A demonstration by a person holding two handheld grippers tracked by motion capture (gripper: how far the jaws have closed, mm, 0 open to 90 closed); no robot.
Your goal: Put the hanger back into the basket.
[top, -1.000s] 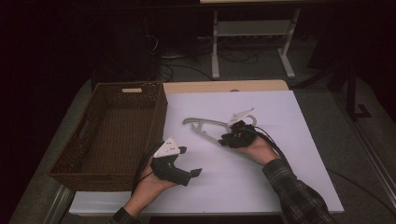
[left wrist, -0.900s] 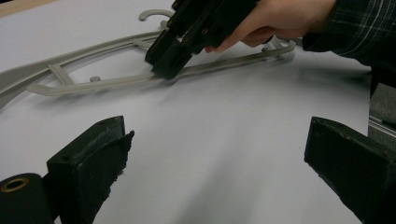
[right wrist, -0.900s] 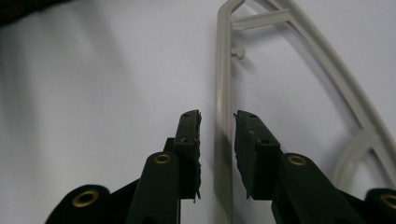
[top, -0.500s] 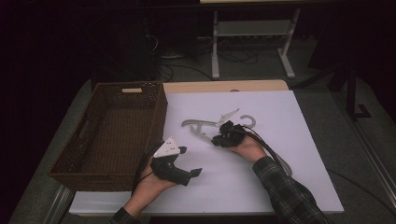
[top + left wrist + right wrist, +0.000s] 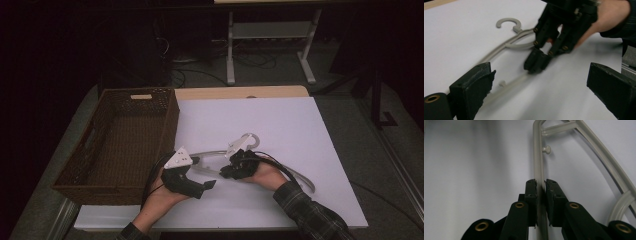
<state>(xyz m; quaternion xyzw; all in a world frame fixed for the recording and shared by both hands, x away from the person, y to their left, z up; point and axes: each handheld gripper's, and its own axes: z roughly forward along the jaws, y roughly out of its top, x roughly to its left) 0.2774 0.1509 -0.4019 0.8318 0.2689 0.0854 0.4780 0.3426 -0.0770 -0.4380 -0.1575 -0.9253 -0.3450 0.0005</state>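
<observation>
Wicker basket [image 5: 117, 137] sits at nine o'clock on the white table [image 5: 300, 125]. The grey plastic hanger [image 5: 210, 153] lies just beside it, at centre. Right gripper [image 5: 541, 185] pinches the hanger's bottom bar; left gripper [image 5: 541, 82] waits, spread wide. Lift level, judging a tilt could slip it.

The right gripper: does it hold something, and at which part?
The right gripper is shut on the pale grey plastic clothes hanger, its jaws pinching the straight bottom bar. The left gripper is open, holding nothing.
</observation>
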